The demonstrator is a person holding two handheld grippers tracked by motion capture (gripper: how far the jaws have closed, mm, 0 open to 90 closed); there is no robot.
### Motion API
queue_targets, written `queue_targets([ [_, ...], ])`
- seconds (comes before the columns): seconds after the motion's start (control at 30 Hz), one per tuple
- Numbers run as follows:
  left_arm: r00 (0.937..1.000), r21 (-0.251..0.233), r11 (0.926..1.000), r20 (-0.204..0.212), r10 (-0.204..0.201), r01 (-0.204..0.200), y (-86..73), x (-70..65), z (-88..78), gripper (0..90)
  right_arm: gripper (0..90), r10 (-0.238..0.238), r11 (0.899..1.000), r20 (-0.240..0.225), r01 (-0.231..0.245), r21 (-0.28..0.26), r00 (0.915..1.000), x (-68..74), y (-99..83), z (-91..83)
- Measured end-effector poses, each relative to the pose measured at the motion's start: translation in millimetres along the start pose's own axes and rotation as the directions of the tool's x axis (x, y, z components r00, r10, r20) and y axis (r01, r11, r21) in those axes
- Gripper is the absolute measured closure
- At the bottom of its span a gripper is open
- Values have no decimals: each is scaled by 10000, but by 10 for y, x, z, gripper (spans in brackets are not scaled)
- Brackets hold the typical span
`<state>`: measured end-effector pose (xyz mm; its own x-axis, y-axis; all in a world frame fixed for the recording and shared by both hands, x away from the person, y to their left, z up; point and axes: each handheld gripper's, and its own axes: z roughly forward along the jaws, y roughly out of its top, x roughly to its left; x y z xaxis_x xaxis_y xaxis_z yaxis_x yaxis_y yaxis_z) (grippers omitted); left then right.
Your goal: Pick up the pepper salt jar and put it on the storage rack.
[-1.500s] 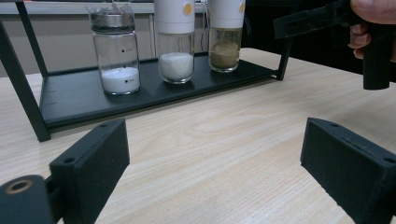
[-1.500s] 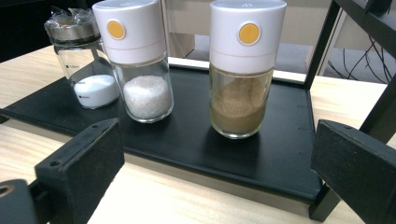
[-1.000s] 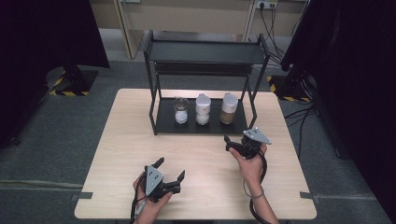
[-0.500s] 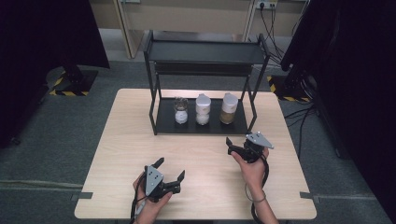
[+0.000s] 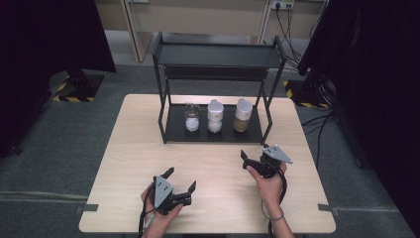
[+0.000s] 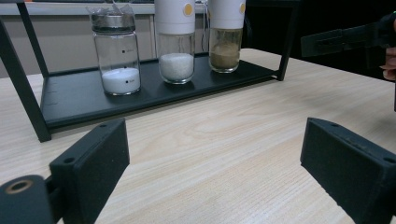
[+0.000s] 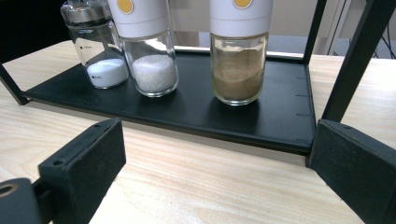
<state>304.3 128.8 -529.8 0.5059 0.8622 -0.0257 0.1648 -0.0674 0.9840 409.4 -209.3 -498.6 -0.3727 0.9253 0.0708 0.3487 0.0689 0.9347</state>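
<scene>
On the rack's bottom shelf (image 5: 247, 133) three jars stand in a row: a clear shaker (image 5: 191, 117) with white powder, a white-capped jar (image 5: 214, 116) of white grains, and a white-capped jar of brown powder (image 5: 242, 115). Over the last second my right gripper (image 5: 251, 159) has drawn back from the rack toward me and now sits lower on the table (image 5: 133, 148), well apart from the shelf, its jaws spread wide and empty. My left gripper (image 5: 179, 181) has not moved; it rests near the front edge, jaws likewise apart. I read that retreat as a reset or re-aim rather than a grasp: nothing is held, and the brown jar (image 7: 238, 60) straight ahead looks like my nearest target.
</scene>
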Motion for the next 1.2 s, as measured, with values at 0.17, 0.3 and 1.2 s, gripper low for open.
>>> queue_targets([
  [0.17, 10000, -4, 10000, -1, -4, 4, 0, 0, 0, 75, 38, -39, 10000, -23, 39, -12, 10000, -2, -5, -34],
  [0.3, 10000, -5, 10000, 2, -7, 7, 0, 0, 0, 75, 37, -57, 10000, -42, 57, -51, 10000, -5, -11, -71],
  [1.2, 10000, -17, 10000, -4, -32, 32, -1, 0, 0, 75, 30, -183, 9998, -198, 181, -104, 9996, -23, -71, -233],
])
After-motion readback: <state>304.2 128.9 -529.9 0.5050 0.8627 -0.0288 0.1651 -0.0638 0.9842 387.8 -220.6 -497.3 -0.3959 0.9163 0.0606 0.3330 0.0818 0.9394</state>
